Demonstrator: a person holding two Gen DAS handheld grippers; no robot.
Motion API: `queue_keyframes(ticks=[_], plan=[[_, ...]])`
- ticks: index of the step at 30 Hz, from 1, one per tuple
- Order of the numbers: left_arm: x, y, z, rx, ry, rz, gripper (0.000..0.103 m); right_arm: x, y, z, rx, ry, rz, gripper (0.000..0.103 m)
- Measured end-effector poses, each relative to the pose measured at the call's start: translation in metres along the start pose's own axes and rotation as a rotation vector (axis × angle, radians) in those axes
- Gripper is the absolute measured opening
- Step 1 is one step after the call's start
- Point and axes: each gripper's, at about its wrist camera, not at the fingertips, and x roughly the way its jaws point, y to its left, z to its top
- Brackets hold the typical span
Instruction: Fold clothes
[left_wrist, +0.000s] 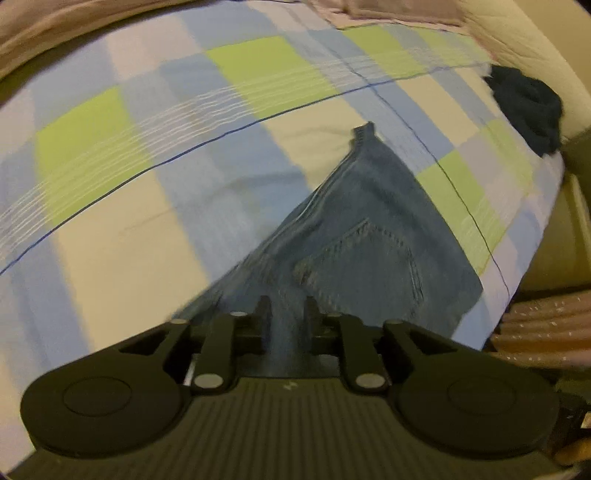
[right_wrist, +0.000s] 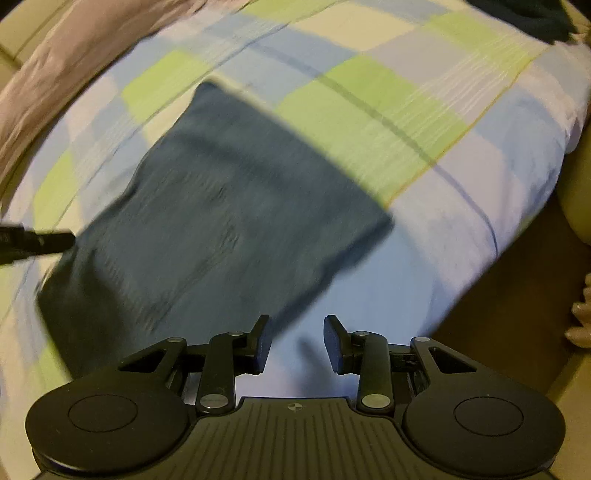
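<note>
Motion-blurred jeans (right_wrist: 207, 206), dark garment (right_wrist: 524, 14) edge-cropped

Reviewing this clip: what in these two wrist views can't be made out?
- jeans: how many layers are folded, motion blur in both views; near edge hidden behind the left gripper.
- dark garment at the bed's far corner: type unclear, small and bunched in the left view, cut by the top edge in the right.
- Object at the right view's right edge: cropped, unidentifiable.
- right gripper: open, holding nothing.

jeans (left_wrist: 369, 236) spread on bedsheet (left_wrist: 122, 236), crumpled garment (left_wrist: 524, 107) near sheet's far right edge
</note>
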Motion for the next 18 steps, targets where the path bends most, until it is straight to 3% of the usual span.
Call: queue_keyframes(ticks=[3,7,9,11,15,18], plan=[[-0.043,-0.004,-0.018,-0.051,-0.012,0.034,0.028,-0.023,0.014,-0.004,-0.045,0.032,0.028,0.035],[-0.093,-0.012,-0.034,-0.089,-0.062,0.052,0.031,-0.052,0.035,0.001,-0.176,0.009,0.027,0.035],[-0.115,-0.015,-0.039,-0.121,-0.098,0.078,0.034,-0.062,0.043,0.005,-0.239,0.004,0.043,0.038],[-0.135,-0.018,-0.044,-0.156,-0.133,0.104,0.037,-0.072,0.051,0.009,-0.302,-0.001,0.06,0.047],[-0.151,-0.022,-0.05,-0.254,-0.161,0.181,0.038,-0.091,0.066,0.017,-0.428,-0.01,0.092,0.05],[-0.155,-0.036,-0.054,-0.32,-0.179,0.222,0.038,-0.099,0.055,0.031,-0.496,-0.013,0.102,0.05]])
